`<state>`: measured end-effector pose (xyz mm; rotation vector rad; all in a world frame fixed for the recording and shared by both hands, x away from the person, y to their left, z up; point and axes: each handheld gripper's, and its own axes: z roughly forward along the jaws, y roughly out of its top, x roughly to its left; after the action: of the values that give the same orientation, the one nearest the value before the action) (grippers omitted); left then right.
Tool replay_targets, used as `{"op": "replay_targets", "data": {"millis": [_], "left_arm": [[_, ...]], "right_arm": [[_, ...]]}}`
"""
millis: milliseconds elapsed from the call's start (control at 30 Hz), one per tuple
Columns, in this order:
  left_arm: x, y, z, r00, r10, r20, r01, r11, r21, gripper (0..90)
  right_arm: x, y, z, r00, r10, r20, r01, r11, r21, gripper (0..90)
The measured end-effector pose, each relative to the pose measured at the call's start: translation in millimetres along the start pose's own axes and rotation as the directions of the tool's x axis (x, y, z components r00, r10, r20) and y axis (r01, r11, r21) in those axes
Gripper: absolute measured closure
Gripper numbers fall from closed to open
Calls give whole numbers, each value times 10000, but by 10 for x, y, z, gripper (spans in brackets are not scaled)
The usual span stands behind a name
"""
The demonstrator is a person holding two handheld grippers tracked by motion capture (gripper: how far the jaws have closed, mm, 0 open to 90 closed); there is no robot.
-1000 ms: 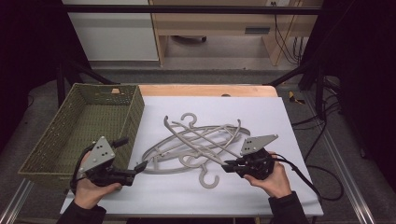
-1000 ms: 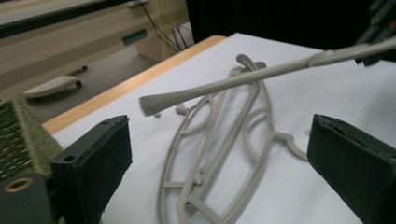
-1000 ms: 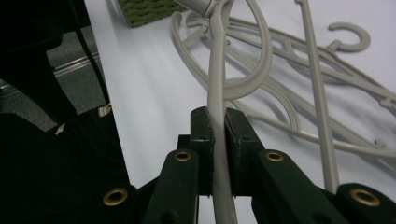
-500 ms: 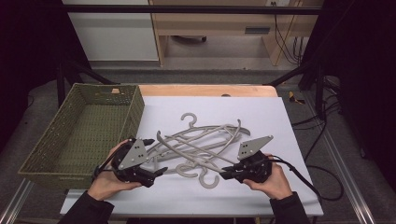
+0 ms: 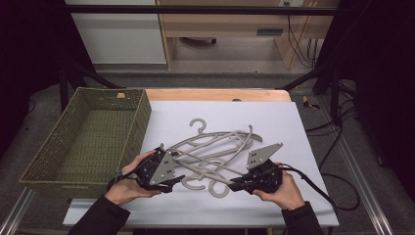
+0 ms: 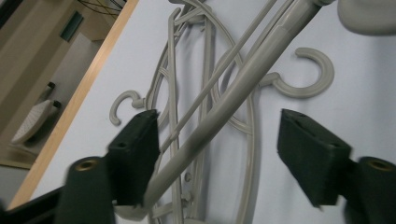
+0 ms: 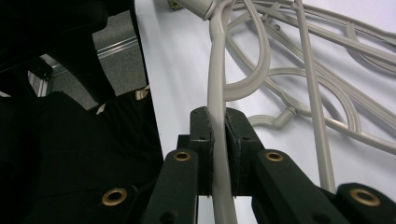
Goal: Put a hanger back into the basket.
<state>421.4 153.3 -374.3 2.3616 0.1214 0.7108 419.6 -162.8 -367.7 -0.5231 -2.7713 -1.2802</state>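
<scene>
On the white sheet (image 5: 274,122) in front of me lies a tangle of grey hangers (image 5: 215,149), near the middle, just right of the green basket (image 5: 73,142). My right tongs (image 5: 237,185) are clamped narrow on one hanger's thin arm (image 7: 218,140): in the right gripper view both pads (image 7: 201,140) press against that arm, which runs up between them and curves off toward the pile. My left tongs (image 5: 177,180) sit at the pile's left end, and they're wide: in the left gripper view the pads (image 6: 310,156) stand well apart with a thick hanger bar (image 6: 243,88) running diagonally between them, close by the left pad, though I can't tell if it touches. Two hooks (image 6: 306,72) show beyond the jaws, resting on the sheet. From the high view, both my hands flank the pile, left hand (image 5: 132,178) near the basket's corner, right hand (image 5: 279,188) toward the sheet's near edge.
</scene>
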Motion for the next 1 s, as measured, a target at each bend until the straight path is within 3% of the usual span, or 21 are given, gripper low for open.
{"op": "replay_targets", "data": {"millis": [33, 67, 133, 167, 200, 400, 600, 667, 700, 833, 1000], "left_arm": [[1, 3, 12, 9998, 194, 0, -194, 9998, 75, 405], [2, 6, 24, 9991, 431, -54, -430, 9988, 214, 405], [-13, 4, 66, 9986, 521, -88, -519, 9985, 184, 472], [-14, 7, 86, 9961, 872, -132, -866, 9956, 370, 536], [-14, 7, 86, 9961, 872, -132, -866, 9956, 370, 556], [-35, -5, 121, 9916, 1291, -120, -1285, 9909, 406, 650], [-59, -31, 117, 9844, 1754, -135, -1747, 9837, 430, 687], [-81, -44, 111, 9848, 1731, -148, -1727, 9846, 258, 697], [-118, -61, 124, 9918, 1259, -194, -1263, 9918, -207, 701], [-116, -72, 84, 9894, 1423, -287, -1429, 9895, -210, 709], [-146, -75, 63, 9907, 1350, -175, -1355, 9903, -297, 748]], "right_arm": [[1, -1, 2, 10000, -9, 11, 9, 10000, 53, 828], [1, -1, 2, 10000, -9, 11, 9, 10000, 53, 828], [3, -3, 11, 10000, -38, -71, 38, 10000, 38, 828], [4, -4, 19, 9999, -46, -151, 47, 10000, 66, 828], [4, -4, 19, 9999, -46, -151, 47, 10000, 66, 828], [15, -4, 12, 9997, -70, -231, 72, 10000, 56, 828], [22, -2, 8, 9993, -77, -361, 80, 9999, 62, 828], [23, -3, 6, 9990, -83, -431, 85, 9999, 57, 827], [18, -5, 8, 9986, -97, -511, 99, 9999, 37, 826], [8, -5, 15, 9982, -221, -564, 217, 9997, -77, 825], [5, -4, -13, 9978, -281, -605, 254, 9986, -459, 814]]}}
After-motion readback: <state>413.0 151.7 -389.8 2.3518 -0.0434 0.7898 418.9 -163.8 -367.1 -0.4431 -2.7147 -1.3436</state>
